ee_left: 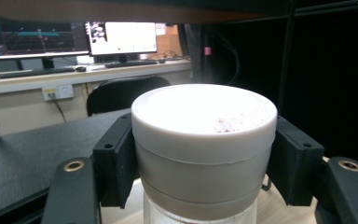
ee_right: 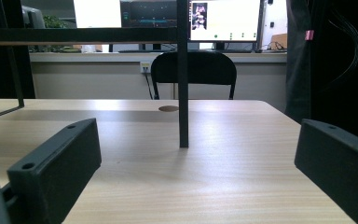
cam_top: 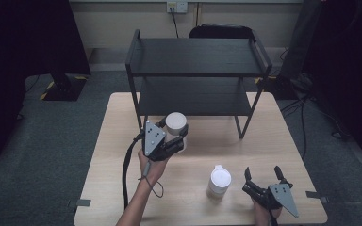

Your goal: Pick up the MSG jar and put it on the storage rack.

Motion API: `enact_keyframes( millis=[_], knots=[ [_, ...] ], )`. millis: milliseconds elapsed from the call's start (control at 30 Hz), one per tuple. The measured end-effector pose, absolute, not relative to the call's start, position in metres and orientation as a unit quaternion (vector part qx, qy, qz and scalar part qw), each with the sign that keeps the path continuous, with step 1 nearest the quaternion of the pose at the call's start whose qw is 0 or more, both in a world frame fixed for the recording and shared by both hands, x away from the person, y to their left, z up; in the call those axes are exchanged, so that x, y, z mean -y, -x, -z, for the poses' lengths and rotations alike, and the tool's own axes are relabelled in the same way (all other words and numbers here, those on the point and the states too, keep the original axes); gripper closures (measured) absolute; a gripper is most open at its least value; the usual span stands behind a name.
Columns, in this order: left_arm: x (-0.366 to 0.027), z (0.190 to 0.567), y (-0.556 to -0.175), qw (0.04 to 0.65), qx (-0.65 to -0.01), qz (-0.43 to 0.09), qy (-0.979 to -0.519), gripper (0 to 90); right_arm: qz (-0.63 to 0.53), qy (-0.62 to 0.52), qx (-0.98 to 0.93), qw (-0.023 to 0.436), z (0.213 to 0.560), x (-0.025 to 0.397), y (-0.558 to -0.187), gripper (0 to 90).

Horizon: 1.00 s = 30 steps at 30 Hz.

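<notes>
High view: left gripper [cam_top: 176, 141] clamped on white-lidded jar [cam_top: 176, 123] at front of black shelf rack [cam_top: 198, 56], second jar [cam_top: 219, 181] standing on desk [cam_top: 198, 207], right gripper [cam_top: 264, 176] spread empty beside it. Left gripper view: pads [ee_left: 116, 161] pressing lid's sides, lower shelf ahead; probably placing, next needing a level push inward. Right gripper view: jaws apart over bare desk.

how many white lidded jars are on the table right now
2. One white-lidded jar is clamped in the left gripper near the black shelf rack's front left leg; the other jar stands free near the table's front edge, beside the open right gripper.
</notes>
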<state>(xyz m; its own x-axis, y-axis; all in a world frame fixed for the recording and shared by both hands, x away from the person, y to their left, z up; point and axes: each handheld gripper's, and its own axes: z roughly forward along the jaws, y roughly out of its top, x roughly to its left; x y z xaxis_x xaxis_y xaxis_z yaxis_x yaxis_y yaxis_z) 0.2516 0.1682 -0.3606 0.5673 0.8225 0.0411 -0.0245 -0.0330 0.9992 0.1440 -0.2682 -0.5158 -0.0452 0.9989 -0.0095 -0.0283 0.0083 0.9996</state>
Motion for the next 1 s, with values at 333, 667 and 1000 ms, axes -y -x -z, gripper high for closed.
enact_keyframes(
  millis=[333, 667, 1000],
  knots=[
    [-0.193, 0.337, -0.263, 0.659, -0.278, -0.301, -0.631, 34.2, -0.517, -0.478, -0.508, 0.497, 0.516, 0.269, -0.144, 0.0],
    [-0.205, 0.300, -0.276, 0.677, -0.260, -0.286, -0.626, 34.2, -0.517, -0.477, -0.508, 0.497, 0.516, 0.269, -0.144, 0.0],
    [-0.203, 0.243, -0.291, 0.683, -0.252, -0.298, -0.617, 34.2, -0.518, -0.477, -0.509, 0.496, 0.516, 0.270, -0.144, 0.0]
  ],
)
